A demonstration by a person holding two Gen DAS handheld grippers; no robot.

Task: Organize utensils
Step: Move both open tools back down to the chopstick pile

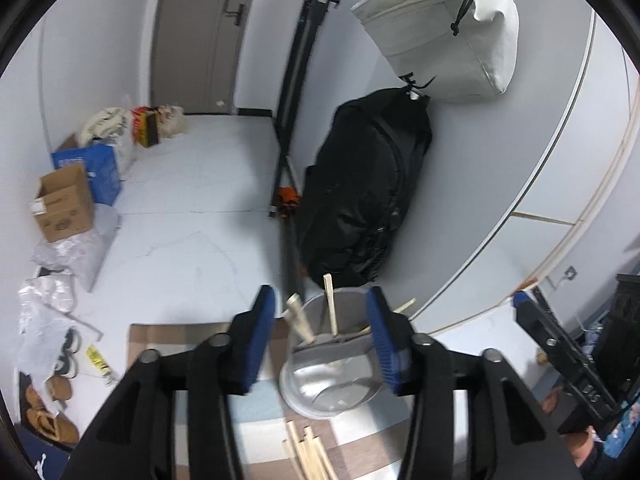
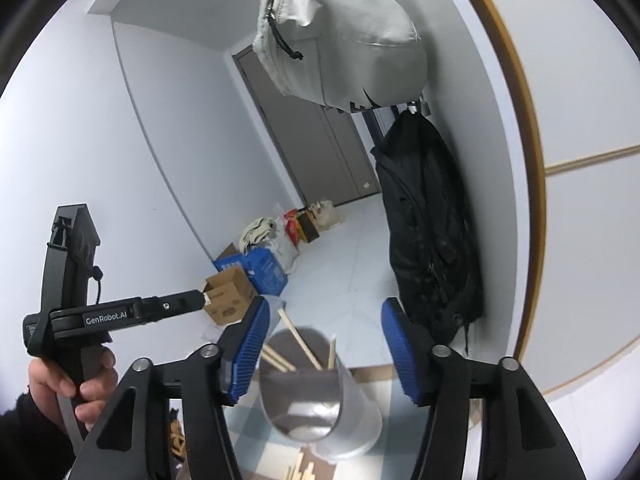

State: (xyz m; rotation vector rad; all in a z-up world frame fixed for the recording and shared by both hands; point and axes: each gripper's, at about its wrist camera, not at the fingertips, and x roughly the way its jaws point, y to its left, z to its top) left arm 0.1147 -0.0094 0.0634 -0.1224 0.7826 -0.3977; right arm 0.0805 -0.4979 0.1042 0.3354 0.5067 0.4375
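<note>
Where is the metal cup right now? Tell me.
In both wrist views the metal cup stands low and central between open blue fingers, holding wooden sticks, more sticks lying before it.

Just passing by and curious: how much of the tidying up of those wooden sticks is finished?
Partly done. Several wooden sticks already stand in the metal cup. Nothing is in hand: the left gripper and right gripper both hang open above the cup, empty. Left to do: a bunch of loose sticks lies on the checkered mat in front of the cup.
</note>
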